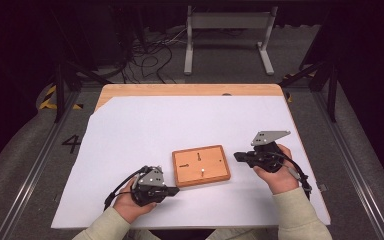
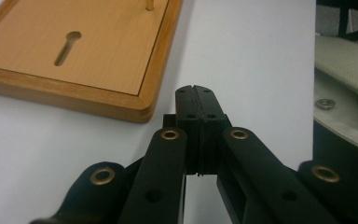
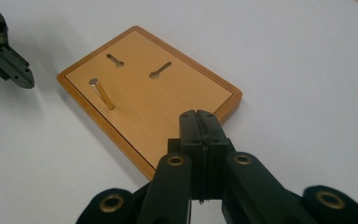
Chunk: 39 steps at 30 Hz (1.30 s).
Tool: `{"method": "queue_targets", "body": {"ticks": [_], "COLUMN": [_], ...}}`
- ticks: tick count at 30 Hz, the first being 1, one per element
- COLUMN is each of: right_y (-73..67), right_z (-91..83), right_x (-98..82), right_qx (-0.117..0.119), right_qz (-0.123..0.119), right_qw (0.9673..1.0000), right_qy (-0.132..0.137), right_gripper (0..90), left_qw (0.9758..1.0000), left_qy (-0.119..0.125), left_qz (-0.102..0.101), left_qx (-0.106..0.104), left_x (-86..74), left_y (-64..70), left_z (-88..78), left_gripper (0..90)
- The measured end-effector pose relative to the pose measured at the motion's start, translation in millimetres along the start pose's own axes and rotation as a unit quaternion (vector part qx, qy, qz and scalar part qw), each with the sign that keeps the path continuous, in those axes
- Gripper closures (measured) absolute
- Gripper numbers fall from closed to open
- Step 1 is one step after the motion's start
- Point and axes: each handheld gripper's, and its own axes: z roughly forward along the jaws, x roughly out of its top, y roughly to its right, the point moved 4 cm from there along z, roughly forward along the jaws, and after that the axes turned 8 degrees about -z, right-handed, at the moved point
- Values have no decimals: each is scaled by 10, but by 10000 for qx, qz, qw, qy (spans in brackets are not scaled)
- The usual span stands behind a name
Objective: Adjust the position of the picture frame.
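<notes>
left gripper (image 1: 176,190): jaws pressed together, nothing between, pointing right, held low in left hand (image 1: 130,200) | right gripper (image 1: 237,156): jaws pressed together, empty, pointing left, in right hand (image 1: 275,176) | both forearms sleeved

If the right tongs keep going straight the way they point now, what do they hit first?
Most likely the near edge of the flat wooden board with keyhole slots, just ahead of the shut right tongs; height above it is unclear.
</notes>
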Motion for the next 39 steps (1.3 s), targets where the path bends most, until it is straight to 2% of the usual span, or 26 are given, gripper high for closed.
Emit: {"method": "queue_targets", "body": {"ticks": [2,5,7,8,10,11,13,14,16,20,22,24,26,27,29,30,31,32,34,35,37,39], "right_y": [11,30,35,42,54,57,60,59,52,50,43,37,44,51,61,68,68,84,100,100,127,147], "right_z": [-24,-55,-74,-95,-129,-142,-166,-178,-196,-221,-220,-222,-242,-259,-298,-312,-312,-320,-322,-322,-336,-358], "right_x": [-36,-77,-89,-102,-126,-135,-148,-152,-158,-171,-179,-184,-188,-189,-194,-203,-203,-238,-271,-271,-303,-317], "right_qx": [-34,-95,-107,-125,-167,-185,-212,-219,-235,-263,-256,-249,-304,-354,-418,-434,-434,-451,-536,-536,-611,-667], "right_qz": [43,124,136,156,194,204,218,227,223,225,234,191,201,201,238,263,263,266,249,249,274,316], "right_qw": [10000,9999,9998,9998,9997,9996,9995,9995,9994,9994,9993,9994,9989,9985,9972,9967,9967,9960,9954,9954,9942,9928], "right_qy": [-8,-9,9,25,45,47,59,64,76,95,118,175,285,370,570,629,629,717,758,758,841,947], "right_gripper": [900,900,900,900,900,900,900,900,900,900,900,900,900,900,830,807,807,759,737,737,715,686], "left_qw": [10000,9992,9991,9991,9985,9981,9970,9972,9976,9979,9996,9990,9975,9957,9928,9912,9912,9868,9837,9837,9810,9790], "left_qy": [-91,-311,-348,-389,-460,-484,-452,-412,-375,-297,5,279,556,754,1001,1107,1107,1345,1490,1490,1551,1613], "left_qz": [-22,21,-51,-73,124,156,159,78,-71,-67,-173,-279,-384,-475,-566,-601,-601,-709,-763,-763,-807,-842], "left_qx": [11,256,248,165,281,361,600,625,581,568,235,206,204,240,334,409,409,553,654,654,845,919], "left_x": [17,28,25,23,44,51,66,70,76,80,97,123,150,169,196,212,212,245,267,267,292,312], "left_y": [-14,-69,-93,-98,-91,-86,-127,-151,-199,-201,-201,-211,-228,-242,-261,-270,-270,-288,-307,-307,-328,-341], "left_z": [66,131,152,157,172,176,179,180,175,157,71,-34,-127,-180,-248,-284,-284,-343,-364,-364,-368,-360], "left_gripper": [900,900,900,900,900,900,900,900,900,900,895,843,811,781,707,670,629,579,497,469,439,393]}}
